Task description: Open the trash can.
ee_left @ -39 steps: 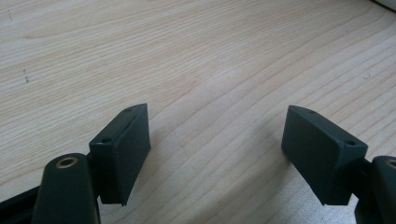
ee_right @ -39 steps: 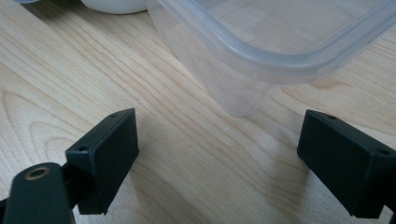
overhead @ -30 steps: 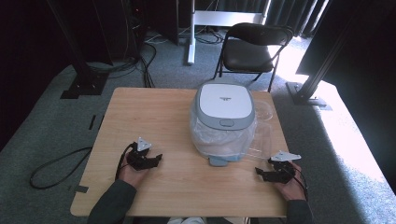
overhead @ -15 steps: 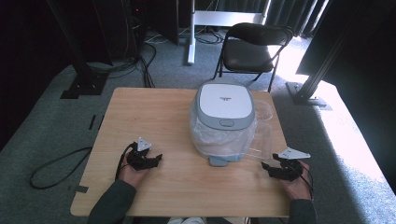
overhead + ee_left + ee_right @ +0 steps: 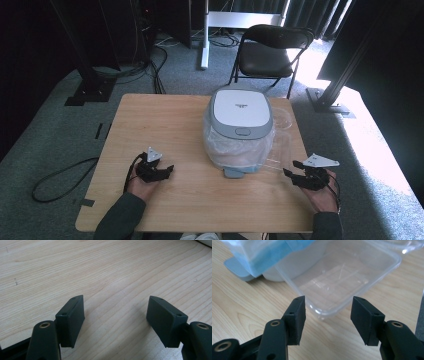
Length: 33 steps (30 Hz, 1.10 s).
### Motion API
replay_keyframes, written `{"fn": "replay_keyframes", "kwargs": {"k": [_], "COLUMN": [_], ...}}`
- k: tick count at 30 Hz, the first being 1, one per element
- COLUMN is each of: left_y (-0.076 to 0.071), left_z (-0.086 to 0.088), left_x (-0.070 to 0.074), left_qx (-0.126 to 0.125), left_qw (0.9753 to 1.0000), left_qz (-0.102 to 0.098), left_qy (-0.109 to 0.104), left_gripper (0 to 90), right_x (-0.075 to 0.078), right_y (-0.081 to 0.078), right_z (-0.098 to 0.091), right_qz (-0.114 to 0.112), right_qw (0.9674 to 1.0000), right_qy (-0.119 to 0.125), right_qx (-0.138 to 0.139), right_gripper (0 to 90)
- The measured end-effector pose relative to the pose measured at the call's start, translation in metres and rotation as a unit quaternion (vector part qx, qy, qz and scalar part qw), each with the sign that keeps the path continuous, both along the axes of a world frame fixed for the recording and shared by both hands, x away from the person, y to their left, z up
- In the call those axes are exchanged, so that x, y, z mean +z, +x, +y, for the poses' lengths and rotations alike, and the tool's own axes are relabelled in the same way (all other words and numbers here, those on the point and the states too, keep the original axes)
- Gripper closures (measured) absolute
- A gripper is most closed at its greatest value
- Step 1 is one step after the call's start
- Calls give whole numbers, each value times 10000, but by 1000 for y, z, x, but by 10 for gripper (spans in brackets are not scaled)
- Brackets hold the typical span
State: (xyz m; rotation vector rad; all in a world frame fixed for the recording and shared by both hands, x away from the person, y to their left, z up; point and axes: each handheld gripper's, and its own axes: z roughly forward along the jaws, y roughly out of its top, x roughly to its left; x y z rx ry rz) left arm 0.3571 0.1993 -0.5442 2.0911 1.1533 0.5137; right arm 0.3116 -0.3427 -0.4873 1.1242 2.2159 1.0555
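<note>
One desk [image 5: 165, 120] carries one rice cooker [image 5: 240, 125], bagged in plastic. One clear container [image 5: 342, 282] sits just beside it, directly ahead of the right claw [image 5: 327, 315]. That claw, empty, has just been narrowing; centre its jaws on the near rim before closing. The left claw [image 5: 115, 320] rests open, empty.

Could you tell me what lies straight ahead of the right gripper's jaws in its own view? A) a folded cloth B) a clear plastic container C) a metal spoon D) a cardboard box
B: in the right gripper view the clear plastic container lies empty on the table, just beyond the right gripper, whose jaws stand apart and touch nothing.
</note>
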Motion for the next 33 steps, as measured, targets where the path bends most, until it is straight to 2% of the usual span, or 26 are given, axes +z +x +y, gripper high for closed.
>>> {"fn": "replay_keyframes", "kwargs": {"k": [6,10,14,19,33], "left_y": [0,0,0,0,0], "left_z": [0,0,0,0,0], "left_x": [0,0,0,0,0], "left_qx": [2,3,3,2,-2], "left_qw": [10000,10000,10000,10000,10000], "left_qz": [0,2,2,2,4], "left_qy": [-2,-1,-1,1,2], "left_gripper": [309,309,309,309,309], "right_x": [16,27,35,46,65], "right_y": [1,2,3,2,5], "right_z": [1,5,9,12,18], "right_qz": [-191,-241,-316,-420,-564], "right_qw": [9997,9994,9991,9980,9976], "right_qy": [110,199,188,319,238], "right_qx": [69,165,221,357,330], "right_gripper": [475,513,540,576,646]}}
